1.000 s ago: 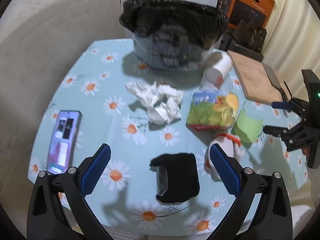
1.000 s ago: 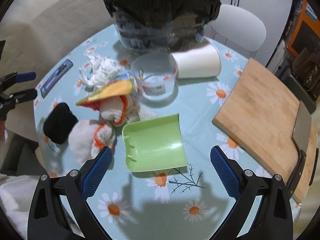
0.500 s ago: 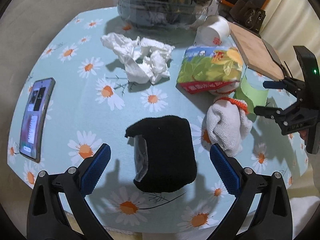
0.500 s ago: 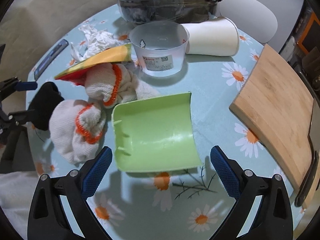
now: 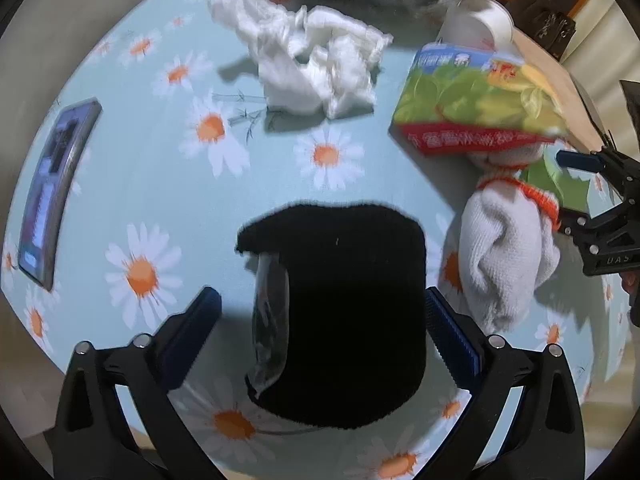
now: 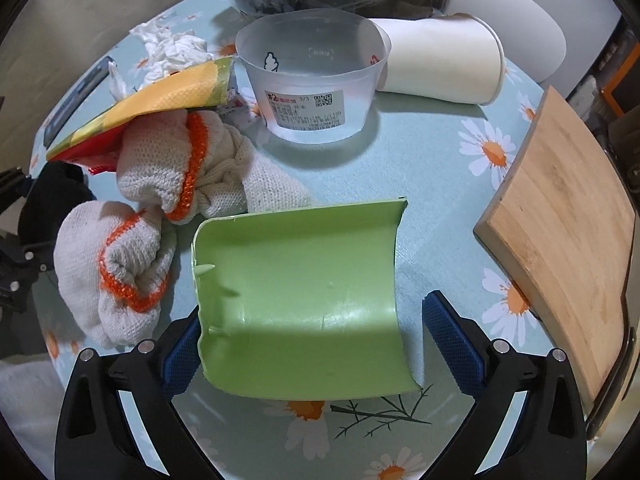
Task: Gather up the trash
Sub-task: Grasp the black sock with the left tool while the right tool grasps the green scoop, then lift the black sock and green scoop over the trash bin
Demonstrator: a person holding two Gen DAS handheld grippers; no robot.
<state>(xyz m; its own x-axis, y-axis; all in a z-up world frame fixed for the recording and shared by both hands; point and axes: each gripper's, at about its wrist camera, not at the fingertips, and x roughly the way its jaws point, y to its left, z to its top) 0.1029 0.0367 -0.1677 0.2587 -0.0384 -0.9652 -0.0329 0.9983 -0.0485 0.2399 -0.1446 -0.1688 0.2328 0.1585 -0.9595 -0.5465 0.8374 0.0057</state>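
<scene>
Left wrist view: the left gripper (image 5: 320, 336) has its fingers spread wide around a black knit bundle (image 5: 344, 312) lying on the daisy-print surface (image 5: 160, 184).

Right wrist view: the right gripper (image 6: 312, 336) is parted either side of a green plastic piece (image 6: 300, 296), beside white gloves (image 6: 120, 272).

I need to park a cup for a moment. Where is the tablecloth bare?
Bare cloth lies between the phone, crumpled tissue and black cloth, and between the green scoop and cutting board. It is crowded around the gloves and snack bag.
</scene>
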